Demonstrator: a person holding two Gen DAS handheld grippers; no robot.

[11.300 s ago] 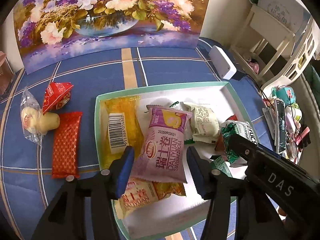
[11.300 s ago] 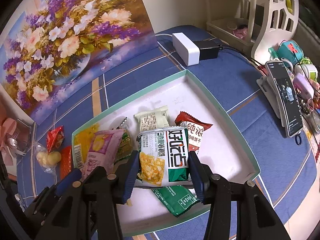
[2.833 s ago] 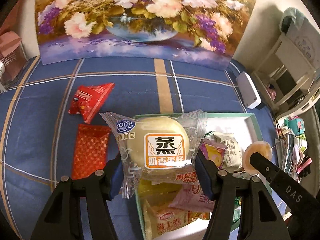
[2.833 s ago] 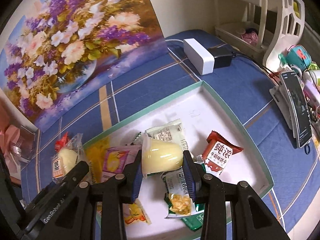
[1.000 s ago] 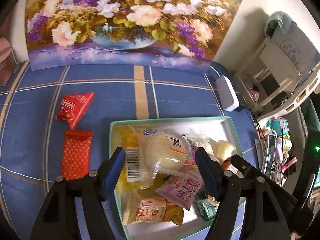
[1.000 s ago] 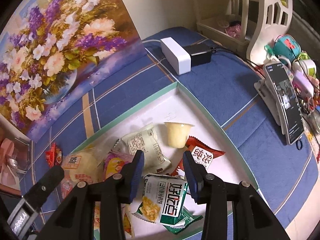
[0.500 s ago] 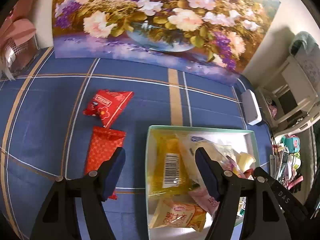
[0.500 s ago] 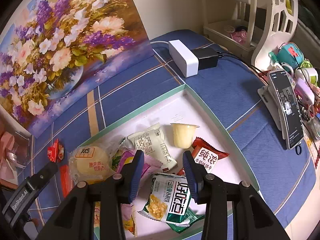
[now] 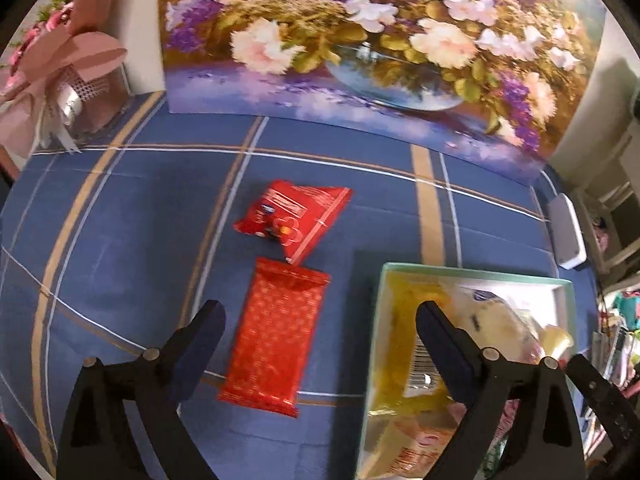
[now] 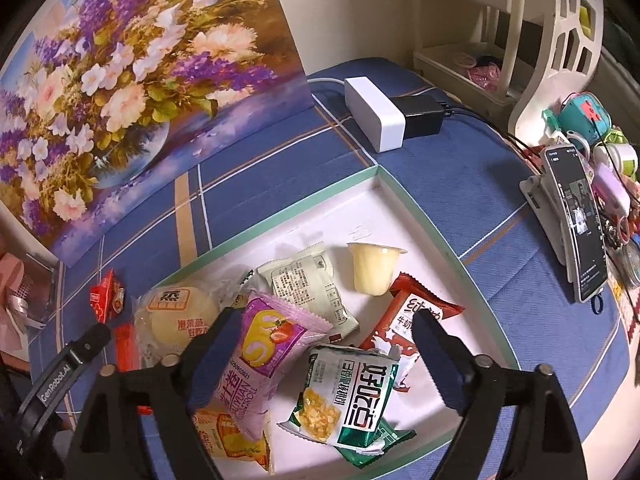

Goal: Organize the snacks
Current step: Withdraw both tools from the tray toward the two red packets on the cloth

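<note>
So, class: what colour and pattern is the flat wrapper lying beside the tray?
Red with a small gold repeating print, clearest in the left wrist view.

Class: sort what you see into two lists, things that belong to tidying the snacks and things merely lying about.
Belongs: tray, flat red packet, triangular red packet, jelly cup.
Lying about: phone, white box, flower picture.

Two packets (image 9: 276, 332) on cloth (image 9: 120, 240) left of tray (image 9: 374, 320) w/ snacks (image 10: 352, 392).

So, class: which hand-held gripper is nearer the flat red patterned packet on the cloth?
Left. The left hand-held gripper hangs right over the red packet; the right hand-held gripper is over the tray.
</note>
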